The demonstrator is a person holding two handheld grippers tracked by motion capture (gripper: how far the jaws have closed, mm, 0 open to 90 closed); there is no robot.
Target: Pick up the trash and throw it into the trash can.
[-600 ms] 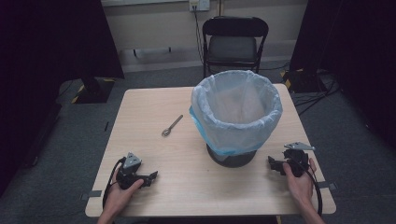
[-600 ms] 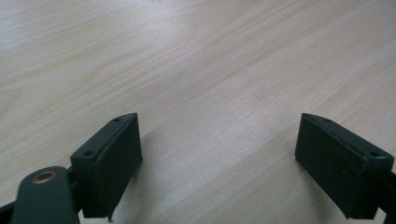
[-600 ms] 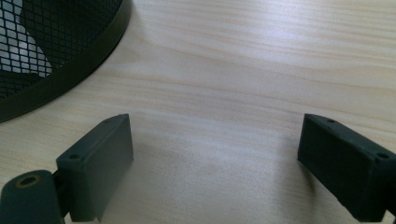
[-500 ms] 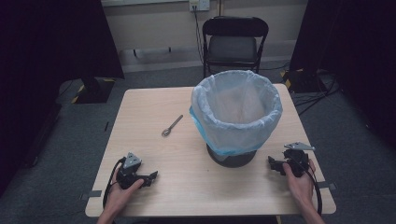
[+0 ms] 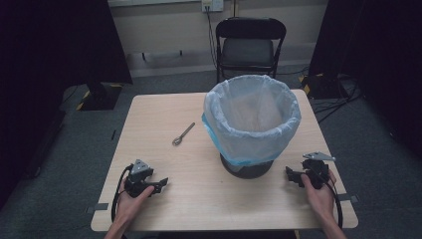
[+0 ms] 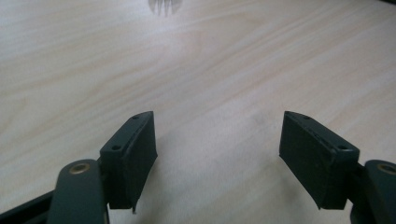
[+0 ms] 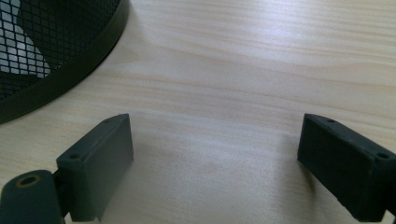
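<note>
Nearest to the person, the left gripper (image 5: pixel 158 185) lies low on the pale wooden table (image 5: pixel 164 124), held by the left hand (image 5: pixel 130 200). It is in front of the black wire-mesh bin with a pale blue plastic liner (image 5: pixel 251 119) and well off to the bin's left side. In the left gripper view its two black jaws stand wide apart with only bare wood grain between them, so it holds nothing.

The right gripper (image 5: pixel 292 176) is also low on the table, held by the right hand (image 5: pixel 318 191), in front of the bin and to its right side, near the bin's dark base. In the right gripper view (image 7: pixel 215 168) its jaws are likewise spread wide and empty, and the black mesh wall and rim of the bin's foot (image 7: pixel 56 60) curve past the upper left corner, close to the jaws but not touching them.

Farther on, a small metal spoon (image 5: pixel 182 135) lies flat on the table to the left of the bin, apart from it.

The bin stands upright on the right half of the table, its liner folded over the rim.

Beyond the bin, past the far table edge, a black folding chair (image 5: pixel 249 47) stands on the grey floor (image 5: pixel 164 82) before the wall
</note>
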